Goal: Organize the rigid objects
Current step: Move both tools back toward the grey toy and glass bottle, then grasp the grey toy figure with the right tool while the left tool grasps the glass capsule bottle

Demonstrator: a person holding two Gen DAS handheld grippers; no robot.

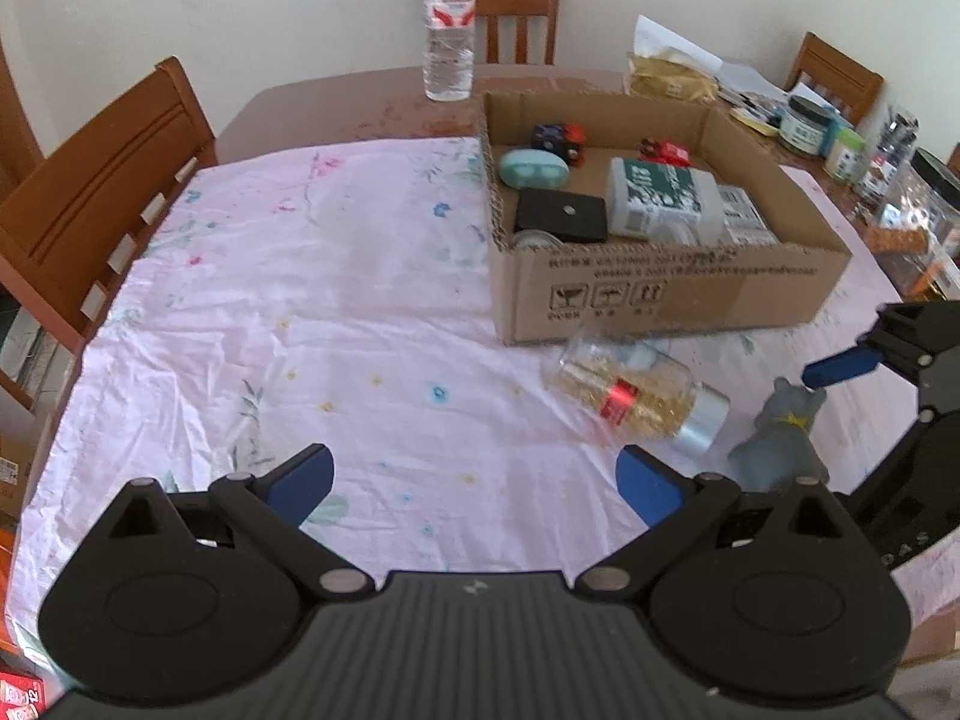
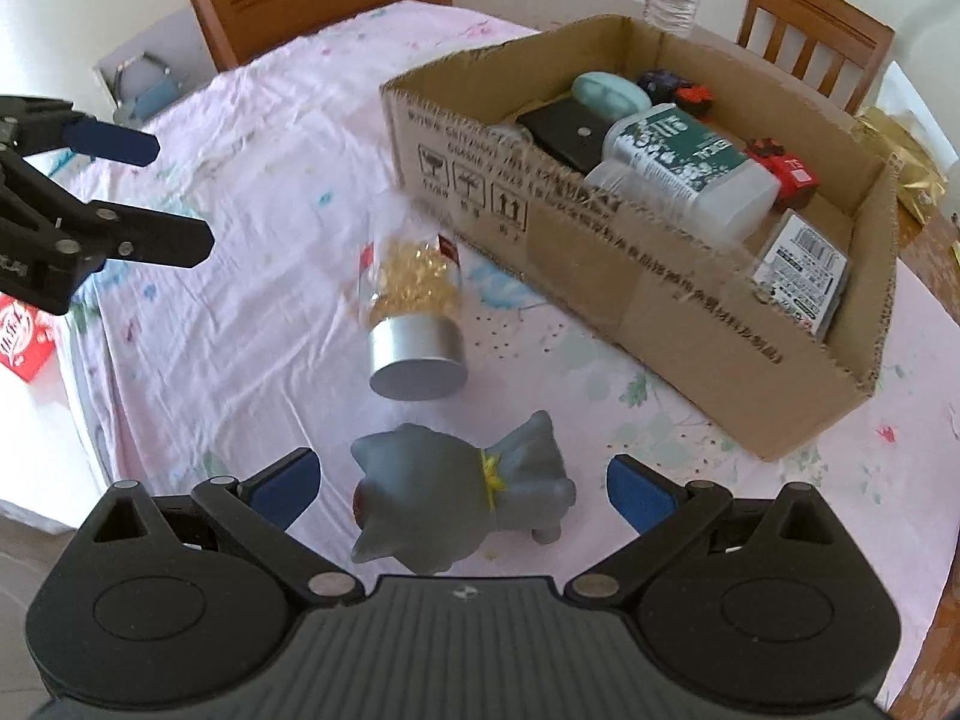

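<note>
An open cardboard box (image 1: 660,300) (image 2: 600,240) stands on the pink cloth and holds a teal case (image 1: 533,169), a black wallet (image 1: 561,215), a green-labelled white bottle (image 1: 660,198), toy cars and a barcoded pack. In front of it a clear jar of gold beads (image 1: 636,396) (image 2: 414,306) with a silver lid lies on its side. A grey cat figure (image 1: 780,438) (image 2: 462,492) lies between the fingers of my right gripper (image 2: 462,489), which is open and not touching it. My left gripper (image 1: 477,483) (image 2: 180,198) is open over bare cloth, left of the jar.
A water bottle (image 1: 449,24) stands behind the box. Wooden chairs (image 1: 102,198) ring the table. Jars and papers (image 1: 840,138) crowd the table's right end. A red packet (image 2: 24,330) lies off the cloth's left edge. Open cloth (image 1: 300,300) spreads left of the box.
</note>
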